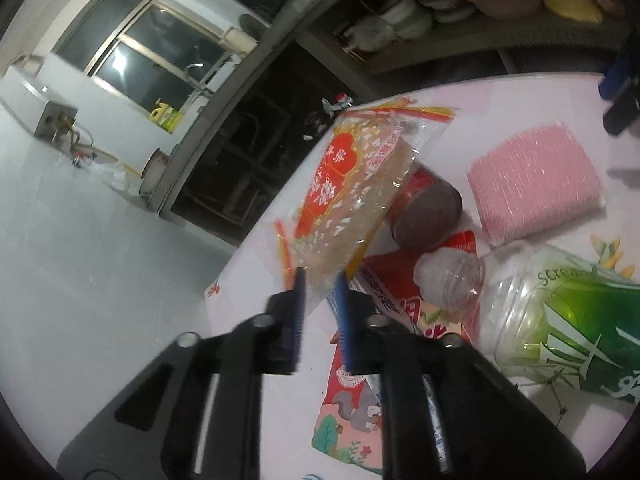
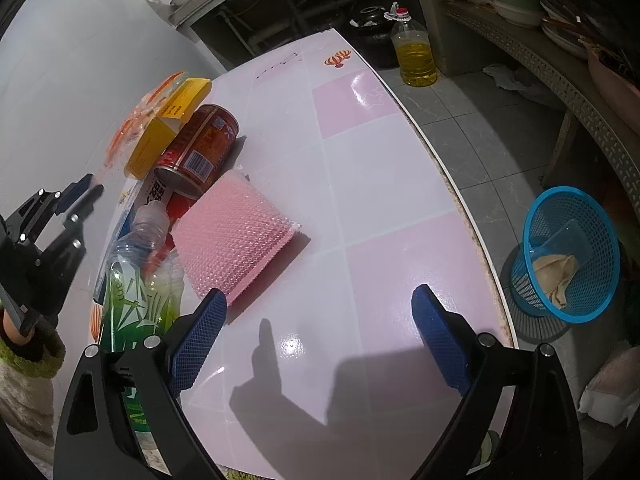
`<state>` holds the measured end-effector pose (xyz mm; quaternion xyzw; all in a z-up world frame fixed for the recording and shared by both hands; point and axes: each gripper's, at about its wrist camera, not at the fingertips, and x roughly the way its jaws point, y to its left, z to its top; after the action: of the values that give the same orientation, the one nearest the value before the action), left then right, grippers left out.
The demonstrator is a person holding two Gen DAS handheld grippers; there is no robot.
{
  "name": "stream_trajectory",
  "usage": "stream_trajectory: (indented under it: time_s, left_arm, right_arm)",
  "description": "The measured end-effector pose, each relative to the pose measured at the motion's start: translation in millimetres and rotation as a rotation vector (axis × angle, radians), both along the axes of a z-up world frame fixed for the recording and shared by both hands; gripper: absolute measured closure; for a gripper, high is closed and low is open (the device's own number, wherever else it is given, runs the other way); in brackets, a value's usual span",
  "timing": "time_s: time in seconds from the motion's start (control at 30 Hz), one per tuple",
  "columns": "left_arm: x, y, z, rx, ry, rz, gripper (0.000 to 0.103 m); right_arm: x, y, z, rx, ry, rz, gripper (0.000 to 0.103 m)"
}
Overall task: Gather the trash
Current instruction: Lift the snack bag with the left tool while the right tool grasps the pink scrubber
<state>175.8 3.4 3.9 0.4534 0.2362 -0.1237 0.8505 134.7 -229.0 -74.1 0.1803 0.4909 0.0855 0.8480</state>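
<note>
My left gripper (image 1: 319, 280) is shut on the lower edge of a clear snack bag (image 1: 352, 176) printed in red and orange, which leans on a red can (image 1: 432, 208) lying on its side. Beside them lie a pink bubble-wrap pad (image 1: 536, 180), a clear bottle with a green label (image 1: 560, 312) and flat red packets (image 1: 384, 268). In the right wrist view the can (image 2: 200, 144), a yellow box (image 2: 168, 128), the pad (image 2: 232, 240) and the bottle (image 2: 136, 272) sit left of my right gripper (image 2: 318, 294). It stands open over bare table with nothing between its pads.
The pink and white tiled table (image 2: 380, 168) curves to an edge on the right. On the floor past that edge stands a blue mesh basket (image 2: 568, 256) holding crumpled paper. An oil bottle (image 2: 414, 56) and a dark pot stand farther back, near shelves of bowls.
</note>
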Motion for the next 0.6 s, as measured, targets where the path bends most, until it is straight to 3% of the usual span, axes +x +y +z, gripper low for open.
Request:
stream_trajectory:
  time_s: [0.1, 0.37, 0.6]
  left_arm:
    - [-1.4, 3.1, 3.9, -0.037, -0.006, 0.008, 0.102]
    - [-5.0, 16.0, 18.7, -0.154, -0.038, 0.041, 0.103]
    - [-7.5, 34.1, 48.4, -0.332, -0.051, 0.111, 0.103]
  right_arm:
    - [-0.2, -0.4, 2.8, 0.001, -0.007, 0.012, 0.012]
    - [8.9, 10.4, 30.0, -0.020, -0.096, 0.102, 0.012]
    - [30.3, 43.7, 43.1, -0.110, -0.171, 0.325, 0.012]
